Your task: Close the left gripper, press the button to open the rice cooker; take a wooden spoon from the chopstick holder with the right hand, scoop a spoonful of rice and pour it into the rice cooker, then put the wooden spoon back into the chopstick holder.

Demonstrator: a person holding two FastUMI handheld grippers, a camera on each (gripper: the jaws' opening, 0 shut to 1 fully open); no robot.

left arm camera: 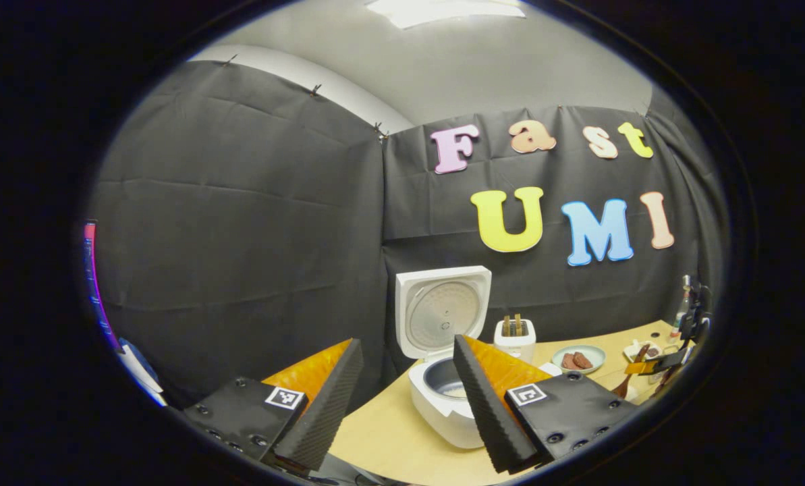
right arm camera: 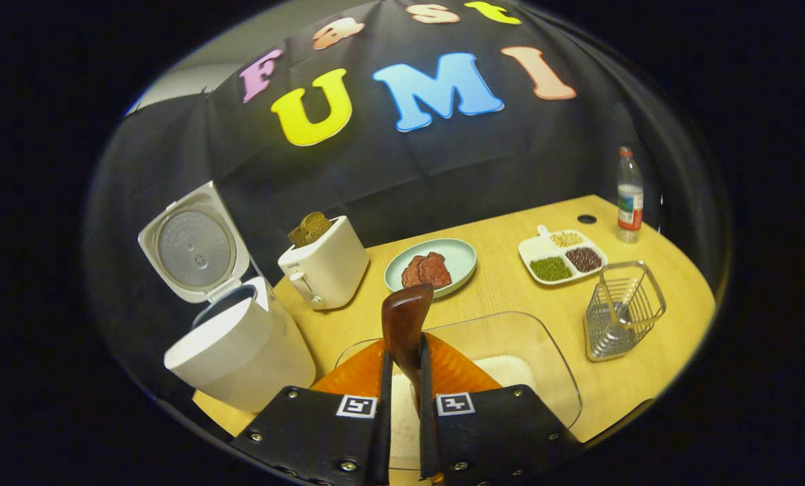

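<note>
Left tongs (left arm camera: 407, 395) agape, right tongs (right arm camera: 402, 398) clamped.

Wood counter (right arm camera: 510, 297) carries open rice cooker (right arm camera: 240, 351), toaster (right arm camera: 324, 270), plate of meat (right arm camera: 459, 260), divided bean tray (right arm camera: 563, 256), wire chopstick holder (right arm camera: 621, 310), water bottle (right arm camera: 629, 196), clear rice tub (right arm camera: 544, 364).

no text on the toaster (right arm camera: 326, 270) or bottle (right arm camera: 629, 196) is legible.

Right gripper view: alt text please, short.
The right tongs are shut on a wooden spoon above a clear rice container on a wooden table. Left stands the open rice cooker; behind are a toaster, a plate and an empty wire chopstick holder.
</note>
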